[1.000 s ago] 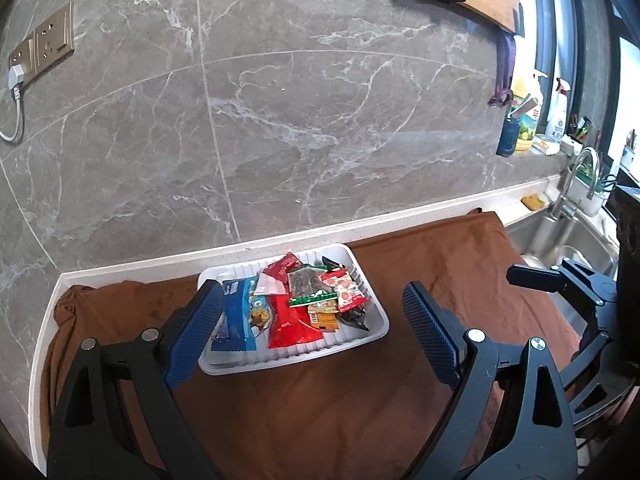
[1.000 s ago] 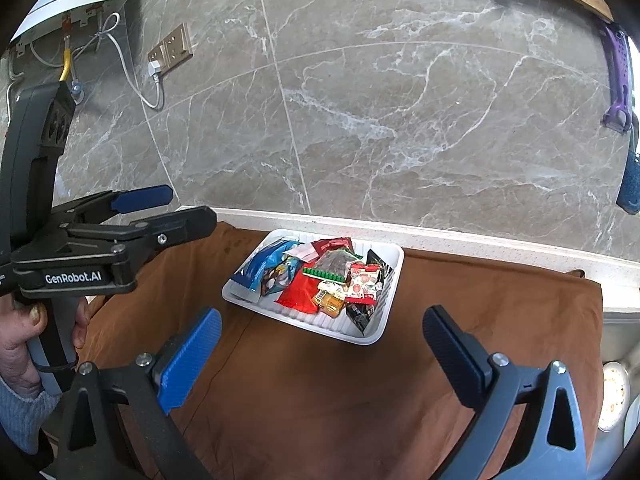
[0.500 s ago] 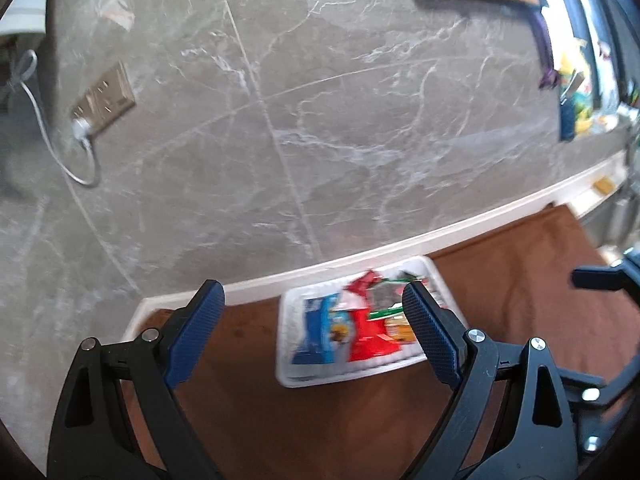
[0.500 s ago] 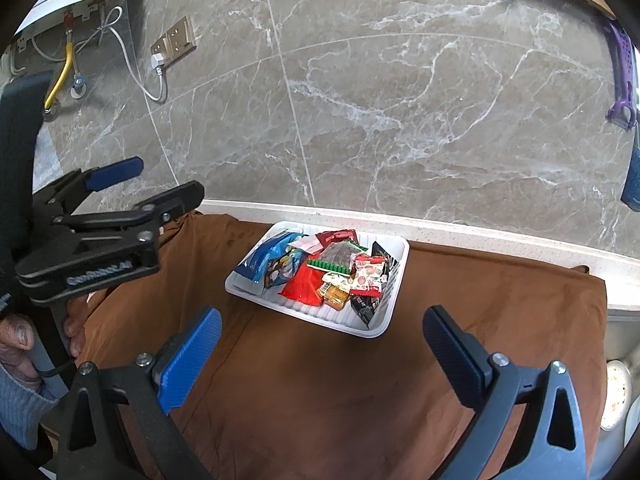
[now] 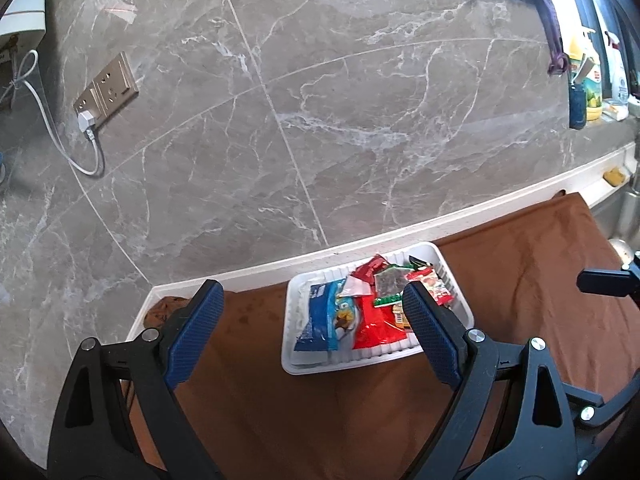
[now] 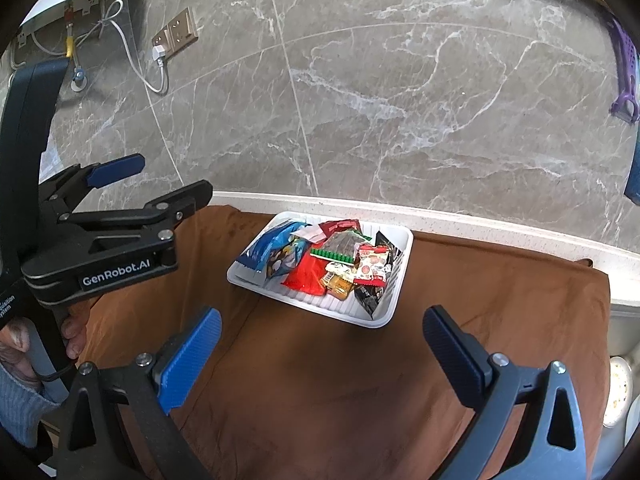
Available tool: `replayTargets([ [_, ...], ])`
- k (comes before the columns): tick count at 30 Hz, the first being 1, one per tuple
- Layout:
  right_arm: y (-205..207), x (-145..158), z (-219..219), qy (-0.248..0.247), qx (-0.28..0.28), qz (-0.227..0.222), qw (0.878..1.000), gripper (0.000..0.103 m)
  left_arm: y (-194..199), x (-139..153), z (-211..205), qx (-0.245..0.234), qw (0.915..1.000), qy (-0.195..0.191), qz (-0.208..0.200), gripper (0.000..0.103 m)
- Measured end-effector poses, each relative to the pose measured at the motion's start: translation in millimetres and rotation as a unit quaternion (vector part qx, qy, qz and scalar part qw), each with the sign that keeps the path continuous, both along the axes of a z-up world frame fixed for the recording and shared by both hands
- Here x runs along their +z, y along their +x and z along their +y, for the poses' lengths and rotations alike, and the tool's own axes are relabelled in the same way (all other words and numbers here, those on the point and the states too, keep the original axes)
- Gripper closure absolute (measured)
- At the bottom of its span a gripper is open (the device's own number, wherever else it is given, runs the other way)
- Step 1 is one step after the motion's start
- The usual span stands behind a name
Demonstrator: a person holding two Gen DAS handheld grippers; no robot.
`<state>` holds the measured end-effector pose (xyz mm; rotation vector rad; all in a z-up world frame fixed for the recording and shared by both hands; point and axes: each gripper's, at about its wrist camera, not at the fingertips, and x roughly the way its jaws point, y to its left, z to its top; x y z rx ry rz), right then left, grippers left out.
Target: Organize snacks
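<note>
While both grippers (image 5: 312, 332) (image 6: 320, 352) gape empty, crinkly packets (image 6: 320, 260) fill a ribbed white tray (image 6: 384, 316) — brown cloth (image 6: 360, 380) beneath.

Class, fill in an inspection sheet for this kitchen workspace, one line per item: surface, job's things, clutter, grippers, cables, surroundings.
Surface: brown cloth over the counter.
Job's things: white tray with mixed snack packets, among them a blue packet and a red packet.
Clutter: nothing seen on the cloth.
Grippers: left gripper and right gripper both open, empty, short of the tray.
Cables: white cable plugged into wall socket.
Surroundings: grey marble wall; bottles far right.
</note>
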<state>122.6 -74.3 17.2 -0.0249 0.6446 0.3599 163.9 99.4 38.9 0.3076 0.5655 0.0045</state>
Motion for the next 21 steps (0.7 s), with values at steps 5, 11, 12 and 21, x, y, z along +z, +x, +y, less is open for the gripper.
replayTargets([
  [5, -0.1, -1.6, -0.3, 0.001, -0.001, 0.004, 1.0, 0.0, 1.2, 0.5, 1.3, -0.007, 0.9997, -0.02, 0.01, 0.012],
  [11, -1.4, -2.7, -0.6, 0.002, -0.003, 0.004, 1.0, 0.0, 0.1, 0.4, 5.6, -0.012, 0.9988, -0.045, 0.015, 0.012],
  [12, -1.6, -3.1, -0.4, 0.001, -0.003, 0.005, 1.0, 0.0, -0.7, -0.1, 5.4, -0.01, 0.9988, -0.045, 0.016, 0.012],
  [21, -0.1, -6.0, -1.2, 0.0, -0.004, 0.009, 1.0, 0.0, -3.6, 0.3, 2.4, -0.018, 0.9987, -0.045, 0.017, 0.012],
])
